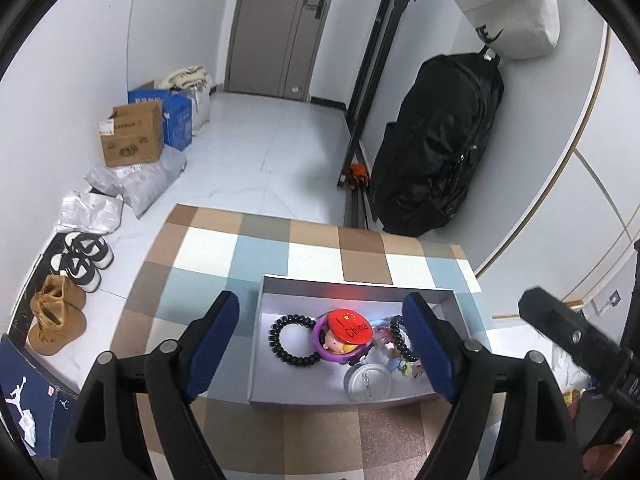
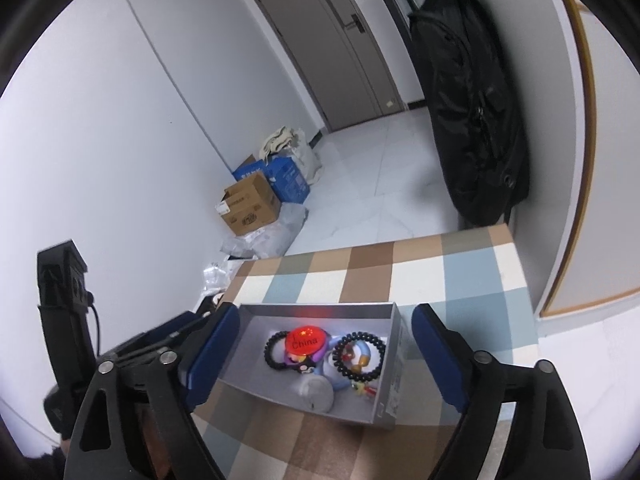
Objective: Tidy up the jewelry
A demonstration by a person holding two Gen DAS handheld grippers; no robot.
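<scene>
While both grippers hover over the checkered tablecloth (image 1: 224, 248), the left gripper (image 1: 324, 344) and right gripper (image 2: 326, 354) are both spread wide, holding nothing. All the jewelry sits in the grey box (image 1: 356, 286) near the table's front edge: a black bead bracelet (image 1: 290, 340), a red China badge (image 1: 350, 326), a purple ring (image 1: 320, 340), a silver disc (image 1: 368, 382).

left gripper (image 1: 326, 344): jaws wide apart, nothing between the blue pads (image 1: 214, 346), pointing forward and down | right gripper (image 2: 326, 354): jaws wide apart, nothing held, also tilted down | the two grippers are side by side, near each other
</scene>
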